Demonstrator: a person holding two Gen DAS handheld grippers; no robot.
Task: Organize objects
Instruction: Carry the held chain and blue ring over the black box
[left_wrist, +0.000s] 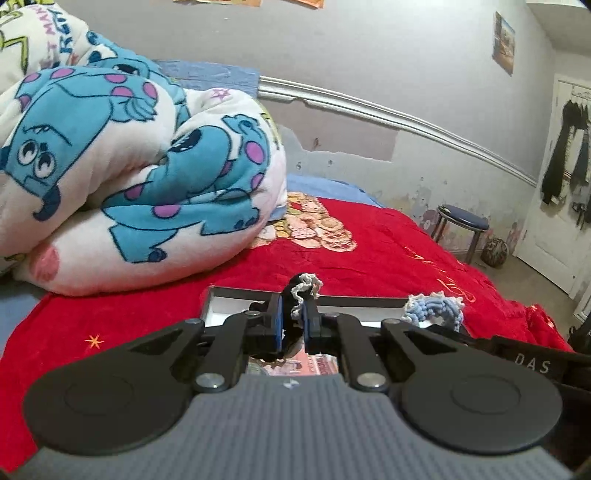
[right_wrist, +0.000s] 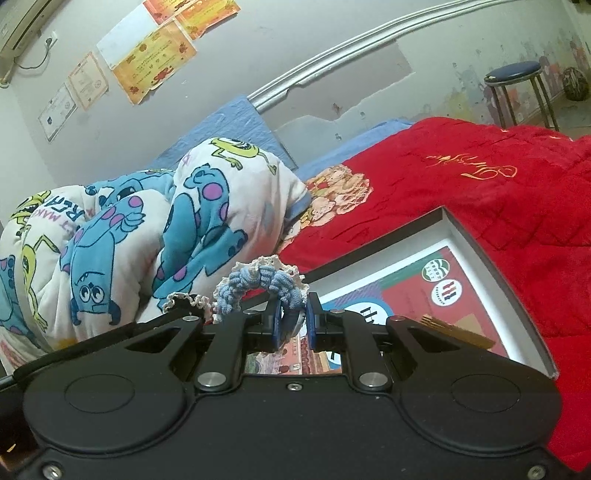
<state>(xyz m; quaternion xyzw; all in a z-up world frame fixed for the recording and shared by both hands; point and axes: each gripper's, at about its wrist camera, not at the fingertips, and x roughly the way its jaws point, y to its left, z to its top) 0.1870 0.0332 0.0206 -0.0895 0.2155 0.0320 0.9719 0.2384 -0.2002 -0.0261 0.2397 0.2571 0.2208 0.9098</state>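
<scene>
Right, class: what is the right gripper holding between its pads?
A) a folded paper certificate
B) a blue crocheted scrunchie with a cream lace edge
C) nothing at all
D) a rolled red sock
B: in the right wrist view the right gripper is clamped on the blue scrunchie, over the open box.

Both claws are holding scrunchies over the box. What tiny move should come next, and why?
Probably lower both a little into the box, then let go. The left claw is shut on a black scrunchie and the right claw on a blue scrunchie. Both hang above the open box, so dropping from lower should land them inside.
</scene>
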